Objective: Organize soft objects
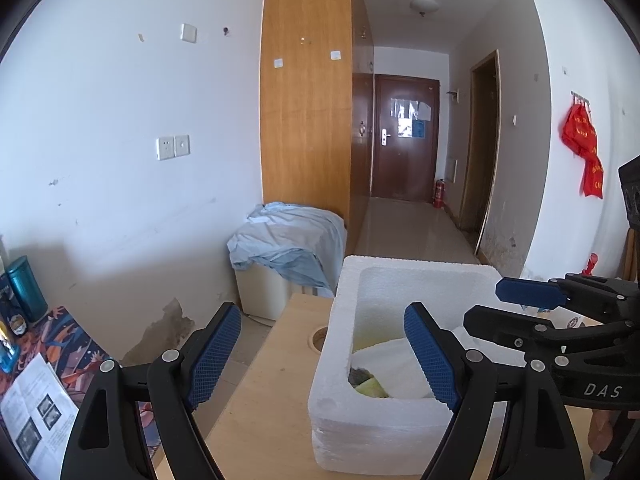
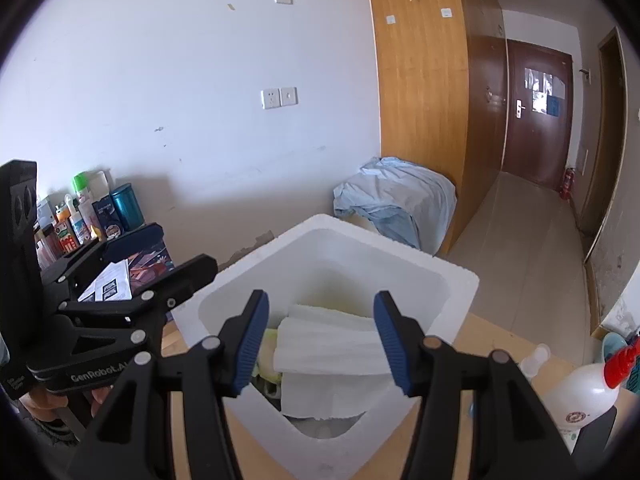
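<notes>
A tall wooden wardrobe [image 1: 306,92] is seen at the centre of the left wrist frame, with a dark brown door [image 1: 404,138] to its right at the end of a tiled corridor. A red fire extinguisher [image 1: 439,193] is placed beside that door. A cabinet draped with a pale blue sheet [image 1: 288,244] is found at the wardrobe's foot. Red cloth [image 1: 584,144] is hung on the right wall. Bottles and cans [image 2: 86,212] are gathered at the left of the right wrist frame, and a white spray bottle [image 2: 584,392] is seen lower right.

Lived-in home room, wooden wardrobe [image 1: 306,92], entrance door [image 1: 404,138], toiletries [image 2: 86,216]
</notes>
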